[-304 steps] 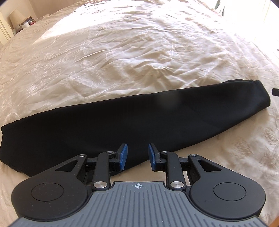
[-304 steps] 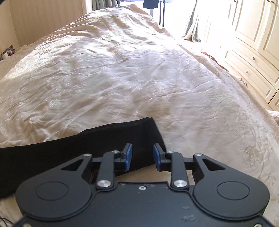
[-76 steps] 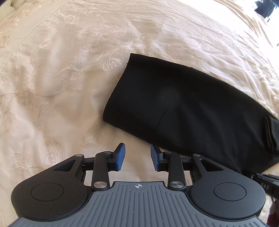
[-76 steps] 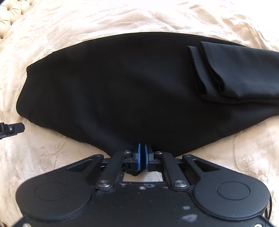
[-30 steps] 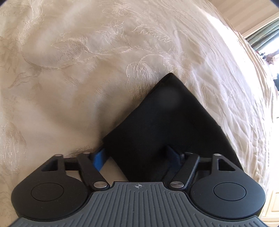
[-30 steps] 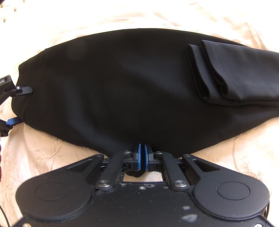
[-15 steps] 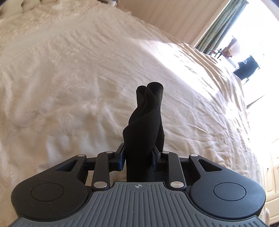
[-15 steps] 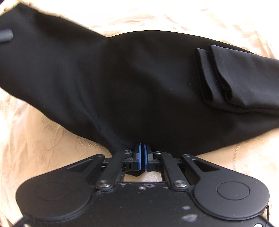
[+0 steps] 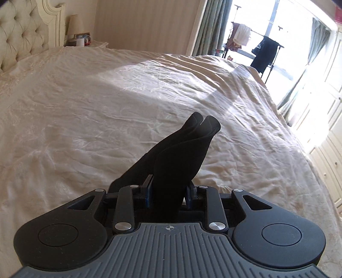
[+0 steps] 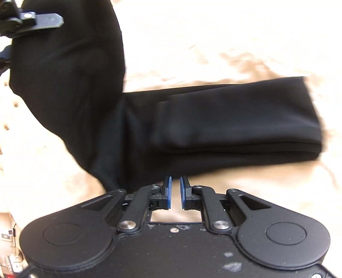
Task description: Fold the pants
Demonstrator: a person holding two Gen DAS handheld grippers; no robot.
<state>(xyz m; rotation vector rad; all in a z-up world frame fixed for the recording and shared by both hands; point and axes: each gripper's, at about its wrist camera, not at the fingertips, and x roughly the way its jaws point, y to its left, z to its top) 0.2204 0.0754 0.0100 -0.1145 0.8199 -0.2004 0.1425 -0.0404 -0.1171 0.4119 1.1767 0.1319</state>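
1. Two grippers work on one pair of black pants (image 10: pixel 213 119) that lies across the cream bedspread (image 9: pixel 106 119) of the bed.
2. Step in hand, as judged: the final fold, which carries the left end of the garment over the part already folded at the right.
3. Left gripper (image 9: pixel 168 192): its fingers (image 9: pixel 149 191) are closed on a thick bunch of the black cloth. The bunch stands up between them and curls over at the top, clear of the bedspread.
4. The right wrist view confirms this: at the far left, the tip of the left gripper (image 10: pixel 40 20) clamps the raised end, and the cloth hangs from it in a steep drape down to the bed.
5. Right gripper (image 10: pixel 175 190): its jaws have just been opening. The blue pads (image 10: pixel 168 193) now stand a narrow gap apart, with only bedspread showing through the gap and no cloth between them. The near hem of the pants lies just beyond the fingertips.
6. Position of the garment: the right portion rests flat on the bed in stacked layers, with a folded edge at its far right end. The left portion is airborne.
7. Next move, as judged: carry the lifted end rightward over the flat stack, lower it so that the edges align, then release.
8. The right gripper, now free, can withdraw from the hem or press the crease line as an anchor.
9. Risk, as judged: the bunched grip may lay the cloth down twisted, so the layer may need smoothing afterwards.
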